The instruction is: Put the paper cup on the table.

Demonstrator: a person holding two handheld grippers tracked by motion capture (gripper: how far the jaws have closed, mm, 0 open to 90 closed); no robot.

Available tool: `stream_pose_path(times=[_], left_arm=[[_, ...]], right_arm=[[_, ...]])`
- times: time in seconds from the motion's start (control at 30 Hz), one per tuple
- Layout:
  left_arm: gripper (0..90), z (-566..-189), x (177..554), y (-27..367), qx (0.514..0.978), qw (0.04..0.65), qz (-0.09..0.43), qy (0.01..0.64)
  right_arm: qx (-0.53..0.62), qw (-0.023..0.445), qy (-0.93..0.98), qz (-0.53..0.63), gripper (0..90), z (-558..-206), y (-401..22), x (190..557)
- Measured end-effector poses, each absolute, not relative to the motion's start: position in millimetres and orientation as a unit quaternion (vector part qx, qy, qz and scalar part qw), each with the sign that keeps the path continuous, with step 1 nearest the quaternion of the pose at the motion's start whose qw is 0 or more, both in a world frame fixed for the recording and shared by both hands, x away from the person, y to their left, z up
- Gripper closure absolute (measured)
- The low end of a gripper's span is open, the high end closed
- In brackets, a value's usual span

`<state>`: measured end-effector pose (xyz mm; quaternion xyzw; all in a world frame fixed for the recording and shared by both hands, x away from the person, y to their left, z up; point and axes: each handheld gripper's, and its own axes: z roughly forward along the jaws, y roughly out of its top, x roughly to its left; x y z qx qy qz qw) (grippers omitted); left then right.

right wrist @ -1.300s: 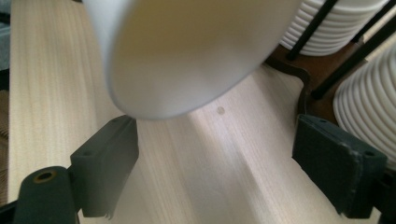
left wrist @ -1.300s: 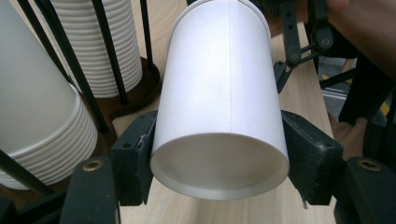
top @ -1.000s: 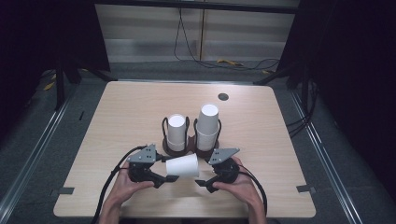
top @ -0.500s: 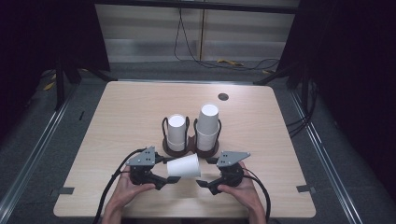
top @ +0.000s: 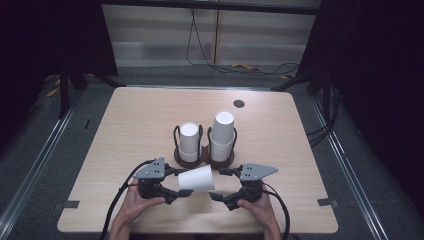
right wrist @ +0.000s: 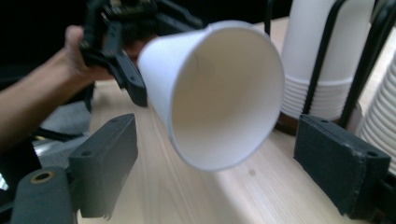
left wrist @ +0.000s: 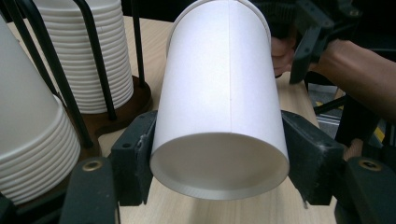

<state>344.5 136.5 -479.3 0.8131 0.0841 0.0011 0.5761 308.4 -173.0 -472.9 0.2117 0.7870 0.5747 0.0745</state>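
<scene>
pale wood table (top: 125,125), left gripper (left wrist: 219,163) clamping a sideways paper cup (top: 196,178), right gripper (right wrist: 233,163) spread wide, touching nothing

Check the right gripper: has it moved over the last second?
Yes. The right gripper has slid rightward, away from the loose cup, and slightly toward the table's near edge.

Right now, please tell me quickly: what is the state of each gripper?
Left gripper: shut on the white paper cup, held sideways near its base.
Right gripper: open, jaws apart around the cup's mouth, not touching.
</scene>
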Motion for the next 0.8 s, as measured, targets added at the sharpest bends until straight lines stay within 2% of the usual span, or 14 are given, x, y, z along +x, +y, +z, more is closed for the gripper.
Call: stream_pose_path(times=[0.3, 0.8], left_arm=[[33.6, -481, 343, 134, 0.810, 0.581, -0.005, 0.077], [33.5, -481, 342, 129, 0.810, 0.583, -0.019, 0.065]], right_arm=[[0.201, 0.050, 0.766, 0.609, 13.2, -473, -171, 317], [0.183, 0.019, 0.789, 0.586, 13.6, -474, -158, 327]])
